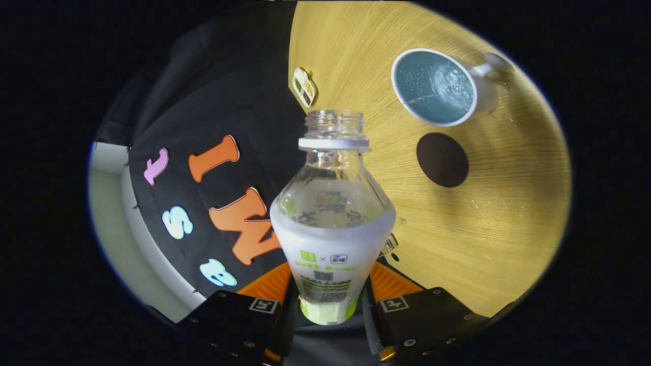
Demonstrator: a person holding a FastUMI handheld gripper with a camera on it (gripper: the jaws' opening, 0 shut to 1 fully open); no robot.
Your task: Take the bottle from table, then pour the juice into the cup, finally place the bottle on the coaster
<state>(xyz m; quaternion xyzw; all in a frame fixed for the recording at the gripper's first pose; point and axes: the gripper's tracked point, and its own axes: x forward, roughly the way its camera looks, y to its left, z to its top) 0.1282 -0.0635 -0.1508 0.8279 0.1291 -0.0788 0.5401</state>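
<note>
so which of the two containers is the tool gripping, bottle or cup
The clear uncapped bottle, clamped between the tool fingers. The white cup stands apart on the wooden table, beyond the dark round coaster.

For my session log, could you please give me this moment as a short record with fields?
tool: tool shut on the bottle, a finger on each side of its lower body
bottle: bottle uncapped, clear upper part looks empty, white label
cup: white cup with handle, on the table beyond the bottle, bubbly liquid inside
coaster: dark round coaster bare, between cup and bottle
table: wooden table
other: small tag at the table edge
</note>
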